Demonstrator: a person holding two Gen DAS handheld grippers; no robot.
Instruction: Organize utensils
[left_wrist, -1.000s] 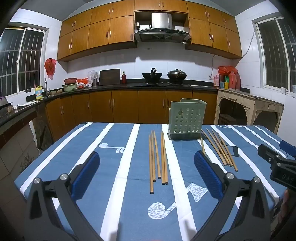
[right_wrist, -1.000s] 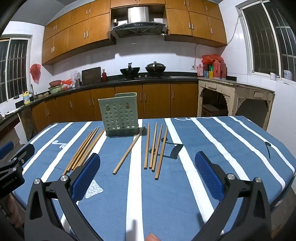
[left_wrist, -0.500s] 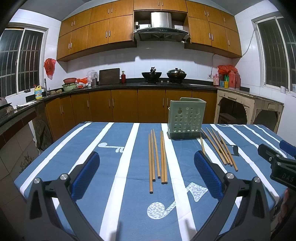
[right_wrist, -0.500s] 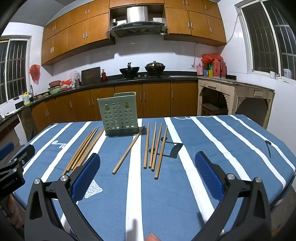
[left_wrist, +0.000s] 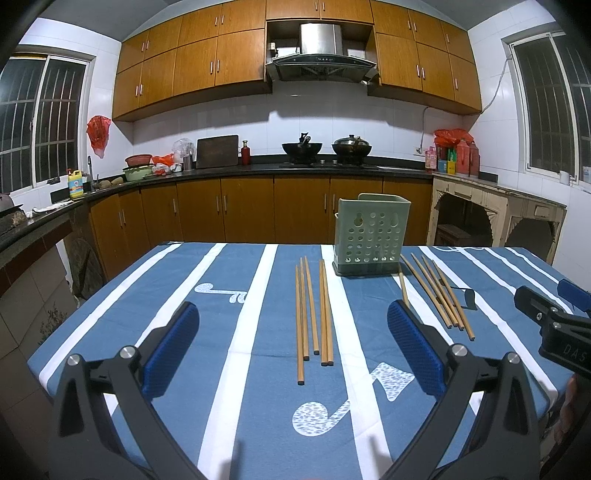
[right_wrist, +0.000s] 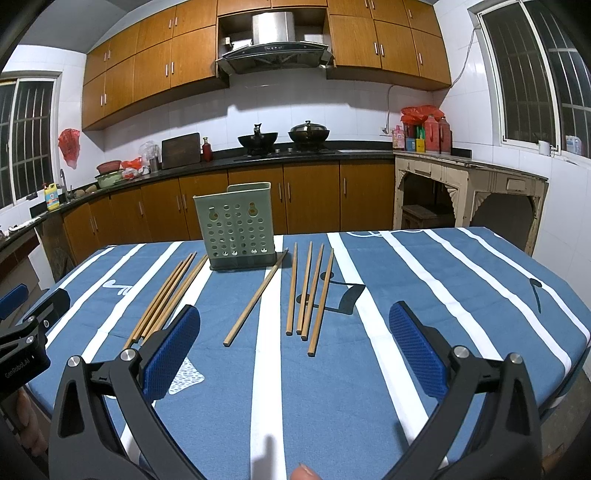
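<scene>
Between both grippers' released jaws, loose chopsticks (left_wrist: 312, 308) beside the green holder (left_wrist: 371, 234) on striped tablecloth (right_wrist: 424, 280).

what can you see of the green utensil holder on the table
The green utensil holder is a pale green plastic box, upright, open at the top, its front wall pierced with rows of round holes and two keyhole slots near the rim. A darker base tray sits under it. It stands toward the far side of the blue striped tablecloth. Nothing shows above its rim; the inside is hidden. Wooden chopsticks lie flat on both sides, and the single angled chopstick has its far tip close against the base's corner. Neither gripper touches it.
</scene>
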